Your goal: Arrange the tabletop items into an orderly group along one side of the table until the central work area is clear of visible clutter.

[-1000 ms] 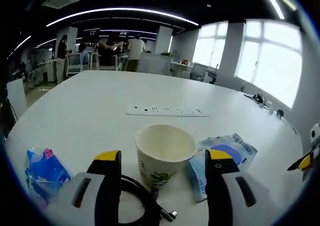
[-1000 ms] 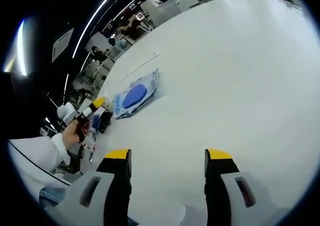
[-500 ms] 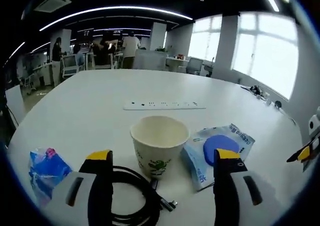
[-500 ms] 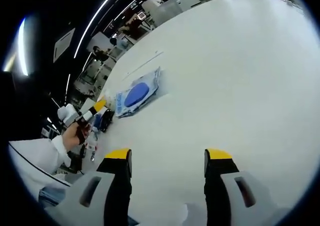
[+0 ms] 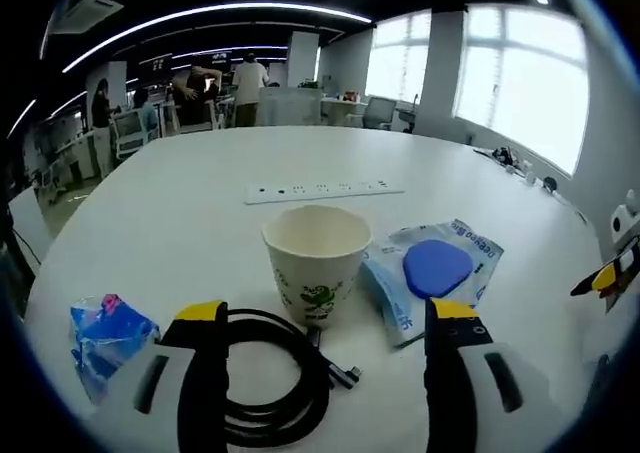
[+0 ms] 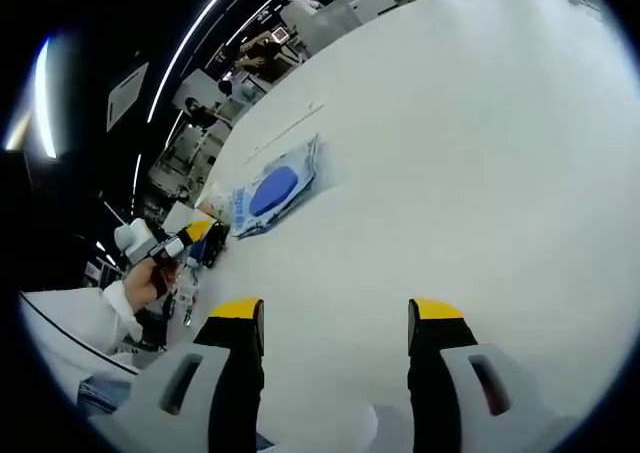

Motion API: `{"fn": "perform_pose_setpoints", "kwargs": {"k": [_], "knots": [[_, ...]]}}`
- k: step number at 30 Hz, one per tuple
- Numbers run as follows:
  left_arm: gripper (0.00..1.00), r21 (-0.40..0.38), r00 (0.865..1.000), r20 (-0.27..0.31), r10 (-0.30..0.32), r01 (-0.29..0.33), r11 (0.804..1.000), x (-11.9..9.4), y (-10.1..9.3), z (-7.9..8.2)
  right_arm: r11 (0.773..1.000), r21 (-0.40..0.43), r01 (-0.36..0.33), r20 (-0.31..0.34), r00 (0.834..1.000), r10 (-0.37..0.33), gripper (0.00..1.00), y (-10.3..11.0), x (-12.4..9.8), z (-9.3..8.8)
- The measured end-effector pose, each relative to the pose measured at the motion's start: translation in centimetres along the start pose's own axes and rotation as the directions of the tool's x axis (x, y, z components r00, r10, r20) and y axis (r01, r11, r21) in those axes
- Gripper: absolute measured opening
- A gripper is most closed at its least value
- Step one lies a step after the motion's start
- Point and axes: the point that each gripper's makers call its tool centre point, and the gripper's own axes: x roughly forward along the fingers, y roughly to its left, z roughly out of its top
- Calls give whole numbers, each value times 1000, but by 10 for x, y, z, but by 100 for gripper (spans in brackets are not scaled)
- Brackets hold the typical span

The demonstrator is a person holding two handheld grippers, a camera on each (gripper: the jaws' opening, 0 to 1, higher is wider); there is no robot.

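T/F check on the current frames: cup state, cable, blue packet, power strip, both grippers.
1. The paper cup stands upright on the white table. True.
2. The black cable is plugged into the power strip. False: the cable lies coiled in front of the cup, apart from the strip beyond it.
3. The blue-and-white packet lies beside the cup. True.
4. The left gripper is shut on the cup. False: its jaws stand open and hold nothing.
5. The right gripper holds the packet. False: its jaws are open over bare table; the packet lies farther off.
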Motion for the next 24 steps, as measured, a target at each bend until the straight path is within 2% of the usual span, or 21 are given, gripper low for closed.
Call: {"fn": "perform_pose_setpoints", "kwargs": {"k": [5, 8, 11, 14, 16, 20, 24], "knots": [[80, 38, 1000, -29, -13, 14, 999, -7, 1, -6, 1000, -1, -3, -4, 1000, 3, 57, 0, 1, -1], [79, 100, 997, -71, -22, 29, 995, -11, 1, -13, 1000, -6, -6, -7, 1000, 6, 57, 0, 3, -1], [78, 120, 995, -95, -30, 41, 992, -15, 1, -18, 1000, -10, -9, -8, 1000, 9, 58, 0, 3, -2], [77, 131, 993, -114, -31, 46, 990, -19, 2, -23, 998, -66, -14, -15, 1000, 13, 58, 4, 3, -2], [77, 130, 992, -123, -30, 46, 990, -21, 3, -26, 995, -96, -20, -21, 1000, 18, 59, 10, 4, -2], [76, 129, 990, -138, -26, 44, 991, -26, 5, -31, 988, -124, -89, 40, 995, 94, 60, 33, 4, 13], [76, 115, 988, -150, -25, 42, 992, -29, 11, -37, 969, -223, -109, 32, 992, 119, 60, 52, 4, 17]]}}
